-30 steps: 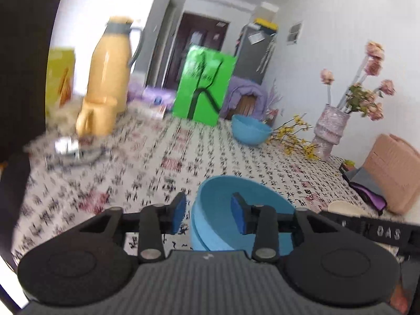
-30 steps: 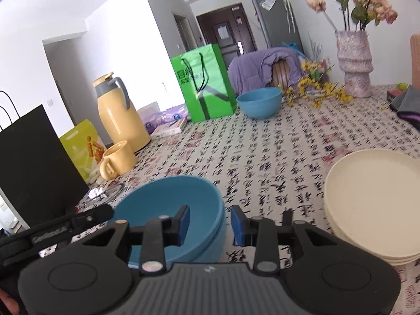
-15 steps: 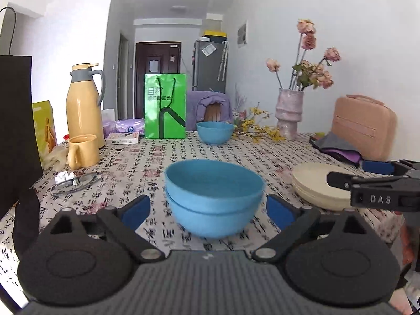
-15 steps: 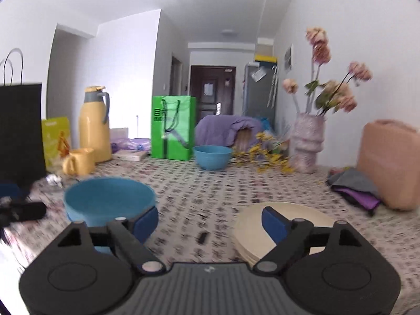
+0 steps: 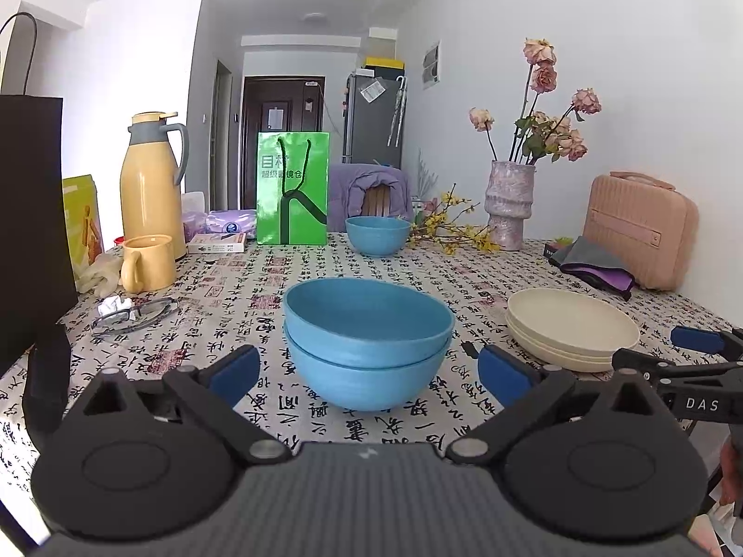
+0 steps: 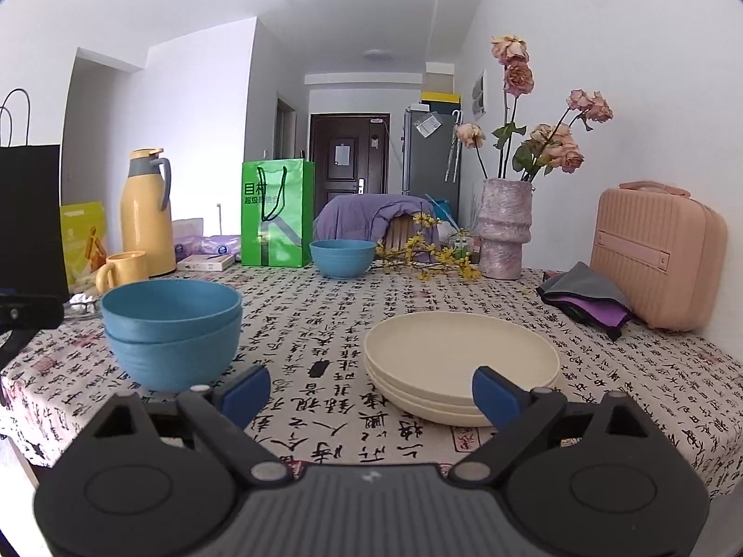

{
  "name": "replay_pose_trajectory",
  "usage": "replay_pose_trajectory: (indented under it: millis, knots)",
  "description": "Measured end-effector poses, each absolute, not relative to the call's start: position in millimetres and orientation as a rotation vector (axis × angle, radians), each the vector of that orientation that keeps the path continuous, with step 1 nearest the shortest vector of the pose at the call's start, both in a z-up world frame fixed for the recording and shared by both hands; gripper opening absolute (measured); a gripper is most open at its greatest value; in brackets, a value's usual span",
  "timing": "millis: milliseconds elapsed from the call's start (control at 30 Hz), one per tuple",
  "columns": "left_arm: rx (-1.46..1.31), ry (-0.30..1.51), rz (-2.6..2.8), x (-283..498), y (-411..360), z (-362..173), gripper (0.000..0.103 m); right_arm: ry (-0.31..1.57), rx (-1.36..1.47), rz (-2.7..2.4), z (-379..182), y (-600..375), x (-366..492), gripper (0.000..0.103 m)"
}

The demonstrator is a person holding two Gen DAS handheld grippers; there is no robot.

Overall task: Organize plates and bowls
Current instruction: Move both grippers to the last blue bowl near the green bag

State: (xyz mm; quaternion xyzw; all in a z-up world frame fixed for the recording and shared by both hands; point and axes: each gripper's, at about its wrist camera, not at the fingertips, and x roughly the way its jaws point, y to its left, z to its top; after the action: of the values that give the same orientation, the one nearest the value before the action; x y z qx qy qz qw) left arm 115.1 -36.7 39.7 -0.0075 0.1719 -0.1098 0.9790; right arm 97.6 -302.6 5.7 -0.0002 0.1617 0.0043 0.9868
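1. left gripper (image 5: 367,373): its jaws have just been opening and now stand spread wide with nothing gripped; the stacked blue bowls (image 5: 369,341) sit just ahead of them near the table's front edge, not touched by the pads.
2. right gripper (image 6: 371,392): its jaws have likewise just been opening; they are wide apart and hold nothing, and the cream plate stack (image 6: 459,366) sits just ahead of them toward the table's front right.
3. a lone blue bowl (image 5: 377,234) stands well apart at the far edge, just beside the green bag (image 5: 293,188).
4. likely step: fetch that far bowl and nest it on the blue stack. reach over the near stack without clipping its rim, grip the far bowl by one wall, and lower it level so it seats without rocking.
5. hazards by the far bowl: yellow twigs (image 5: 448,227) and the vase (image 5: 508,204) close to its right.
6. surface: a tablecloth (image 6: 334,325) printed with black calligraphy, draped over the front edge; it may slide if a bowl is dragged.
7. room: a yellow jug (image 5: 148,185) and mug (image 5: 147,262) at the left edge, a pink case (image 6: 655,255) at the right edge, and a dark door down the hall.
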Motion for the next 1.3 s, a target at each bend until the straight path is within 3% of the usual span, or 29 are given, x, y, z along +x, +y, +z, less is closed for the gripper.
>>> replay_pose_trajectory:
  millis: [233,500,867,1067,1200,1300]
  knots:
    - [-0.109,0.395,-0.265,151,-19,61,0.102,0.326,-0.011,0.041,16,-303,127,0.094]
    - [-0.126,0.451,-0.303,252,-2,109,0.102,0.339,0.075,0.096,72,-331,211,0.094]
    - [-0.164,0.690,-0.344,465,-17,152,0.102,0.579,0.231,0.240,138,-383,435,0.094]
    - [-0.124,0.752,-0.409,603,-44,131,0.102,0.811,0.419,0.183,99,-390,601,0.093]
    - [-0.206,0.833,-0.405,676,-57,93,0.102,0.860,0.432,0.113,56,-382,683,0.089]
    - [-0.275,0.873,-0.385,713,-62,66,0.102,0.904,0.489,0.074,20,-379,723,0.078]
